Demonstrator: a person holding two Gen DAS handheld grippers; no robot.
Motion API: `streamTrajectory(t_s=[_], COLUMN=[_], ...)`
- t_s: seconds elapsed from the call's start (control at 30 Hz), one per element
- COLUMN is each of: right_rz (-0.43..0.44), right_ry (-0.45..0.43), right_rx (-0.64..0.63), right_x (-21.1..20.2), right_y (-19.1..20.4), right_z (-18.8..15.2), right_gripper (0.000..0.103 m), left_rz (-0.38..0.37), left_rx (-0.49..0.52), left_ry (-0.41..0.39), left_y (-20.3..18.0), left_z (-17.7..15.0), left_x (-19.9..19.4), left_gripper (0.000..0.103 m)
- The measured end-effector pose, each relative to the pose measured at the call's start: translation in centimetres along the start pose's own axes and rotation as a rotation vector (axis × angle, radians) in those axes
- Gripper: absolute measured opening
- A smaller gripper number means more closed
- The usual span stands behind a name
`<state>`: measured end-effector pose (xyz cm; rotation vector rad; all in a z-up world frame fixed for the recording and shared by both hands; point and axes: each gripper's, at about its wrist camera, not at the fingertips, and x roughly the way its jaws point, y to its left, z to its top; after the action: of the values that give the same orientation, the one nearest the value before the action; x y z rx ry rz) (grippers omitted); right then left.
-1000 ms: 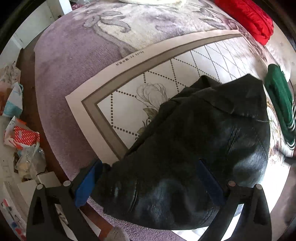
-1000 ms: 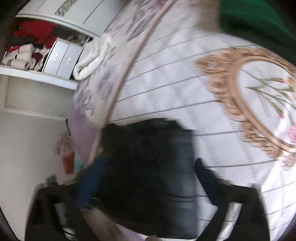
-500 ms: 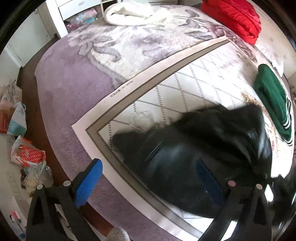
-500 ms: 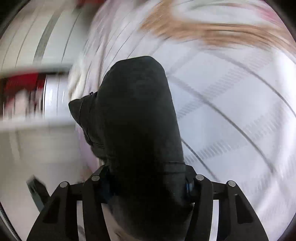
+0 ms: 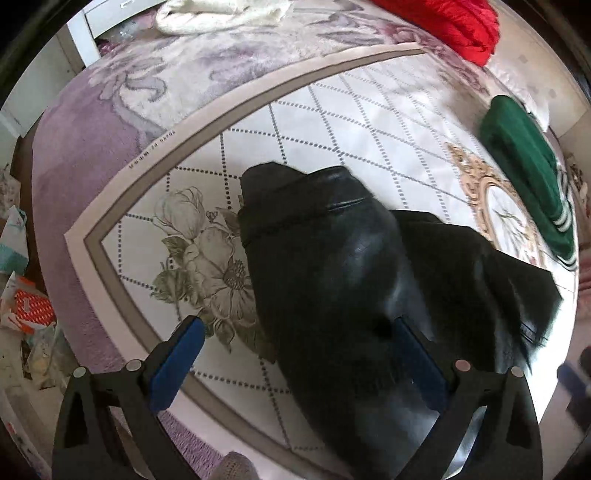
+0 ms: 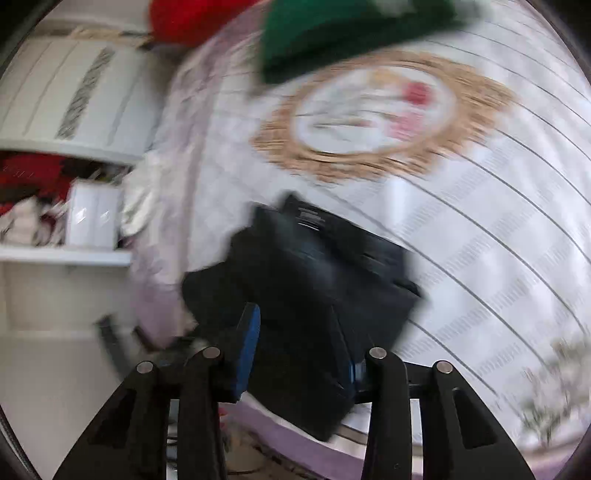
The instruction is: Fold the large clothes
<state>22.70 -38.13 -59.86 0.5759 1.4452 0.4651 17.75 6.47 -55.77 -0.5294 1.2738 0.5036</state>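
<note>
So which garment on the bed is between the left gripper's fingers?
The black jacket, draped between the open left gripper. The green one, red one and white one lie farther off.

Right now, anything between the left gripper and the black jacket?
Nothing visible. The left gripper is open directly over the black jacket, which fills the gap between its jaws. The green garment and red garment lie apart, further up the bed.
</note>
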Motion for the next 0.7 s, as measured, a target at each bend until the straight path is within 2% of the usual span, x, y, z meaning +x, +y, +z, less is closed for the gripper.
streamTrajectory(t_s=[0.03,0.07,0.13,0.2,0.23,0.3,0.4,0.43,0.47,0.53,0.6,0.67,0.7], right_rz=[0.054,0.042,-0.029,-0.196,-0.288,-0.315,-0.375,-0.361,-0.314,-0.208,-0.152,-0.136,-0.171], right_ry=[0.052,0.077,0.105,0.103,0.109,0.077,0.084,0.095,0.113,0.14,0.131,0.082,0.067], right_rx=[-0.035,-0.065,-0.13,-0.124,-0.102,-0.05,-0.074,-0.062,-0.039,-0.003,0.009,-0.003,-0.012], right_x=[1.8,3.0,6.5,8.8,10.5,12.2,12.7,12.3,12.0,10.8,8.6,6.4,5.7], right_y=[1.5,1.8,2.8,1.7,1.0,0.9,2.1,2.2,2.0,1.9,1.8,1.1,0.7], right_z=[1.3,2.5,4.3,4.8,5.2,5.8,6.1,5.7,6.0,6.4,6.3,5.2,4.2], right_gripper=[0.041,0.041,0.04,0.011,0.0,0.0,0.0,0.001,0.008,0.016,0.021,0.037,0.053], left_rz=[0.024,0.042,-0.008,-0.054,-0.069,-0.065,-0.028,-0.027,-0.032,-0.021,0.047,0.079,0.06], left_rx=[0.001,0.002,-0.064,-0.109,-0.121,-0.124,-0.117,-0.116,-0.117,-0.105,-0.075,-0.098,-0.126], left_ry=[0.015,0.056,0.135,0.155,0.16,0.153,0.118,0.095,0.07,0.05,0.051,0.116,0.147], left_y=[0.2,0.5,2.0,3.1,3.5,4.1,4.5,4.6,4.6,4.6,4.3,4.7,5.1], left_z=[0.1,0.2,0.2,0.2,0.2,0.0,-0.1,0.1,0.5,1.6,3.2,4.1,4.4], left_x=[0.7,1.9,3.7,4.2,4.2,3.6,1.5,0.7,-0.2,-0.3,1.7,4.8,5.7], left_gripper=[0.103,0.103,0.103,0.103,0.103,0.103,0.103,0.103,0.103,0.103,0.103,0.103,0.103])
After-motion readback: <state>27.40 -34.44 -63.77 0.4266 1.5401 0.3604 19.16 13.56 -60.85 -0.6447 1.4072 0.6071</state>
